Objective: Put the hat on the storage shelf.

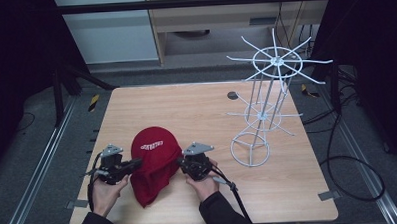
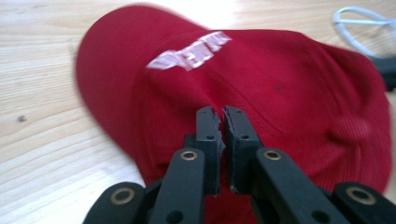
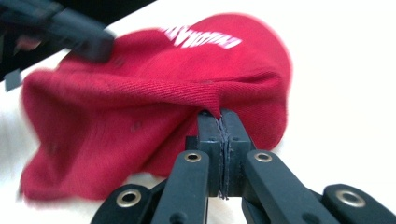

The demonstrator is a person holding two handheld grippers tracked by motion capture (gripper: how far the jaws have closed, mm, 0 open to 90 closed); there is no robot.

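The person's hands come in from the near edge of the counter [image 1: 289, 189], one gripper on each side of a red cap [image 1: 153, 161] that lies on the wood near that edge.

Left gripper [image 1: 119, 166]: the left gripper view shows its jaws drawn together on the cap's side panel, with only a thin ragged gap between the pads; a fold of red cloth seems to be pinched there, though the bite is shallow.

Right gripper [image 1: 189, 163]: the right gripper view shows its jaws clamped tight on a ridge of cloth pulled up from the opposite side of the cap [image 3: 154, 88].

Judgement: a pinch on each side spreads the soft crown, so the cap can be lifted open rather than crumpled, probably for hanging on the rack.

The high view places the cap's white lettering [image 1: 152, 144] toward the far side and its limp back part toward the person. The gripper views add what that view lacks: how the cloth sits between the pads.

Farther off to the right, well apart from the cap, a white wire rack [image 1: 266, 104] stands upright with bare prongs.
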